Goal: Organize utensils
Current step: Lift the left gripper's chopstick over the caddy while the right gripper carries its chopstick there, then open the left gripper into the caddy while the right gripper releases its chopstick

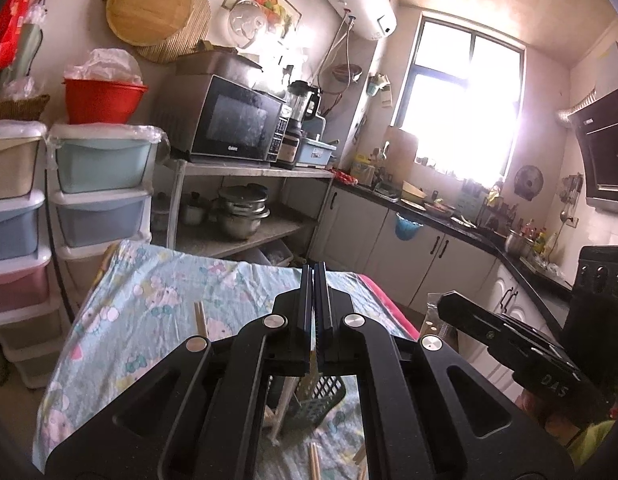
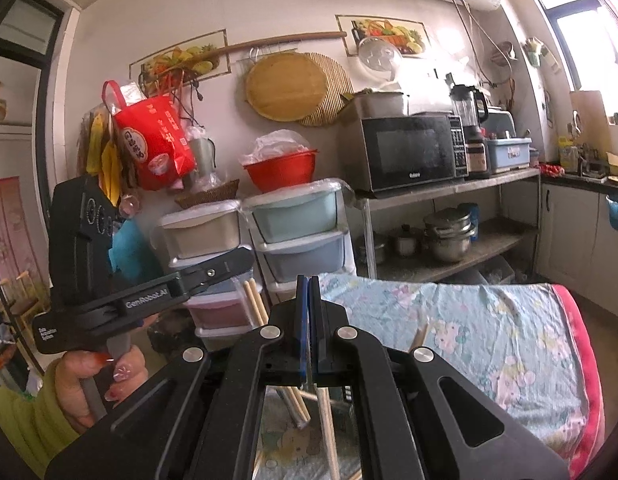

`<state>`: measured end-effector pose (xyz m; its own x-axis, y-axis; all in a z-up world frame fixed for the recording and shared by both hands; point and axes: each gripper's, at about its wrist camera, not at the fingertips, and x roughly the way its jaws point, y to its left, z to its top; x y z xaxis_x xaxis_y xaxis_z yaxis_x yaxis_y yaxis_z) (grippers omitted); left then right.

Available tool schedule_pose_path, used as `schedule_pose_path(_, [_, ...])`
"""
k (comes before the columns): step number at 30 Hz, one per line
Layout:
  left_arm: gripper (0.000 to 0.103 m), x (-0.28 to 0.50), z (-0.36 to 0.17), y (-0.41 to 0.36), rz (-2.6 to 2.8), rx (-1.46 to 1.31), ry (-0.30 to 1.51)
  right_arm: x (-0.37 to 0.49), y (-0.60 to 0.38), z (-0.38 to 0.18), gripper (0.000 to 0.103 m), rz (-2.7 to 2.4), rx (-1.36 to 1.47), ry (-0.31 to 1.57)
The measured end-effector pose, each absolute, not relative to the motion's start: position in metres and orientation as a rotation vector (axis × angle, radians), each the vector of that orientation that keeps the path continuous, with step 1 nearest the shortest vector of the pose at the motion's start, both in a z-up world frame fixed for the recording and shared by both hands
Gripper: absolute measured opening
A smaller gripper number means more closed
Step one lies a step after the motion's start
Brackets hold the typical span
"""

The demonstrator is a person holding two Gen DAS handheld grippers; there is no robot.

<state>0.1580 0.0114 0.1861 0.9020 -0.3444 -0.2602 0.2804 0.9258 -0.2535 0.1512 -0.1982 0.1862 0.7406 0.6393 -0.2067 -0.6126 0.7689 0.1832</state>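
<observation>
Kitchen clutter fills the background: a black microwave (image 1: 237,120) on a grey shelf rack, steel pots (image 1: 241,210) below it, stacked pastel plastic drawers (image 1: 103,192) topped by a red bowl (image 1: 103,100), and a round wooden board (image 1: 151,4) hanging on the wall. In front stands the desk (image 1: 157,304), draped in a wrinkled pale-blue floral cloth with a pink edge.

From the left wrist view, the left gripper (image 1: 313,276) has its two flat black pads pressed together, fully closed, with nothing visibly between the tips. Below its linkage lie pale wooden chopsticks (image 1: 313,460) on the cloth, and a dark perforated plastic basket (image 1: 323,396) lies there too, partly hidden by the gripper's frame. One more chopstick pair (image 1: 200,318) pokes up at the left of the linkage.

From the right wrist view, the right gripper (image 2: 308,288) is likewise closed, its pads meeting in a thin seam; I cannot tell whether the slim stick (image 2: 327,420) running under it is pinched or merely lies beneath. More round wooden chopsticks (image 2: 255,300) angle up just left of it. A hand (image 2: 89,384) in a green sleeve holds the left gripper's handle at the left edge.
</observation>
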Motion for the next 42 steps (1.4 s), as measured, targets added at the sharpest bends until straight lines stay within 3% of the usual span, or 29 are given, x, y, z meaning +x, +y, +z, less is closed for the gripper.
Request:
schedule_pose_path(19, [0.0,0.2,0.23,0.005,-0.271,-0.132,0.239,0.179,-0.184,0.235,0.001,0.695,0.121,0.145])
schedule_pose_path(42, [0.0,0.227,0.195,0.017,-0.24,-0.15,0.311,0.243,-0.16,0.207,0.001,0.677,0.157,0.196])
